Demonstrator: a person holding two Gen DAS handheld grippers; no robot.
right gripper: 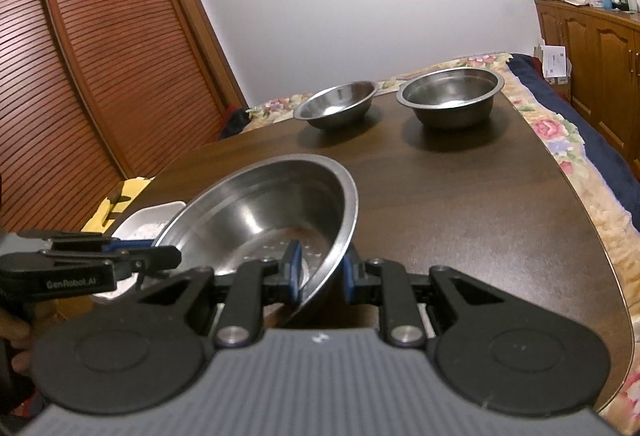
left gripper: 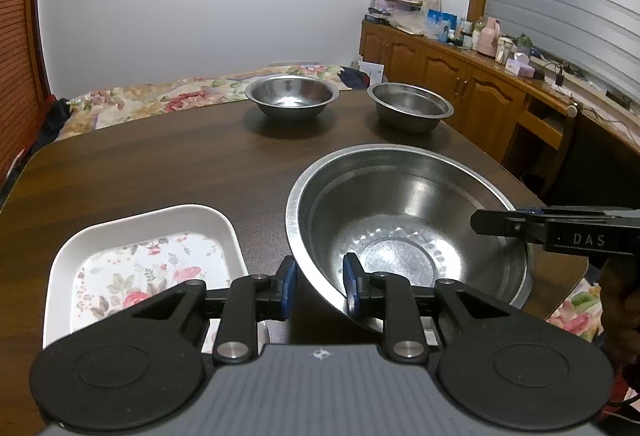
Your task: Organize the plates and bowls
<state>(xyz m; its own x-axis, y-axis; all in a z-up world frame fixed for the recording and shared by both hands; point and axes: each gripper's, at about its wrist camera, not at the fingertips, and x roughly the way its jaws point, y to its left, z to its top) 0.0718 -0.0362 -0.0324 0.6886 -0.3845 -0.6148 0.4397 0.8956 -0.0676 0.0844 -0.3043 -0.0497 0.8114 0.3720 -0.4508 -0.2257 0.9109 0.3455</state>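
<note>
A large steel bowl (left gripper: 400,220) (right gripper: 260,211) is at the near side of the dark wooden table (left gripper: 160,163). My left gripper (left gripper: 320,286) is shut on its near-left rim, one blue pad outside the wall and one inside. My right gripper (right gripper: 321,270) is shut on the opposite rim in the same way, and it shows in the left wrist view as a black finger (left gripper: 492,224) at the bowl's right edge. The bowl looks tilted in the right wrist view. A white rectangular dish (left gripper: 68,256) (right gripper: 156,213) with a floral base lies just left of it.
Two smaller steel bowls (left gripper: 292,95) (left gripper: 410,105) stand side by side at the far end of the table, also seen as the left bowl (right gripper: 336,103) and the right bowl (right gripper: 450,91). A flowered bed lies beyond, wooden cabinets (left gripper: 460,83) to the right, a slatted wardrobe (right gripper: 80,55) to the left.
</note>
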